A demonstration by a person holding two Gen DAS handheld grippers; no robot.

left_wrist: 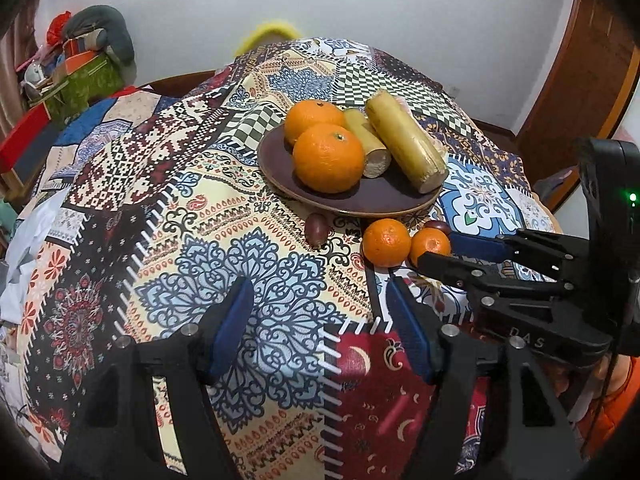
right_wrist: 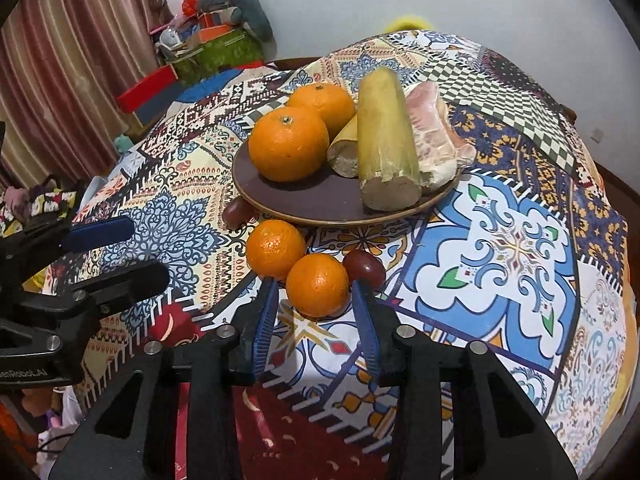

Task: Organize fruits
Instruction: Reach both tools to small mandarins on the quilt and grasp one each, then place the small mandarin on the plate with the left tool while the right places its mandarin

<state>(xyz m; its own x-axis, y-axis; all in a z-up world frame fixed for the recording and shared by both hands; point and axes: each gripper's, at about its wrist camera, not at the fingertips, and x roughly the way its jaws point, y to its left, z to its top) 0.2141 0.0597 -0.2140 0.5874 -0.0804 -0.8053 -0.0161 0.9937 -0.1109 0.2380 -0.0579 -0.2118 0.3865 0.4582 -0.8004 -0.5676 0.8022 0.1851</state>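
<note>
A dark brown plate (left_wrist: 360,200) (right_wrist: 320,204) carries two big oranges (left_wrist: 328,158) (right_wrist: 288,148), two sugarcane pieces (left_wrist: 406,140) (right_wrist: 384,136) and a pink pomelo chunk (right_wrist: 434,132). On the patterned cloth in front of it lie two small oranges (left_wrist: 386,242) (right_wrist: 275,249) and dark red dates (left_wrist: 316,230) (right_wrist: 364,266). My right gripper (right_wrist: 316,296) (left_wrist: 436,248) straddles the nearer small orange (right_wrist: 317,285) (left_wrist: 430,244); a thin gap shows beside its blue pads. My left gripper (left_wrist: 320,312) (right_wrist: 148,250) hovers open over bare cloth to the left, holding nothing.
A second date (right_wrist: 236,212) sits against the plate's left rim. A green box of clutter (right_wrist: 216,52) and a red box (right_wrist: 148,88) stand beyond the table at back left. A wooden door frame (left_wrist: 580,92) rises at the right. An orange sleeve (left_wrist: 616,400) shows low right.
</note>
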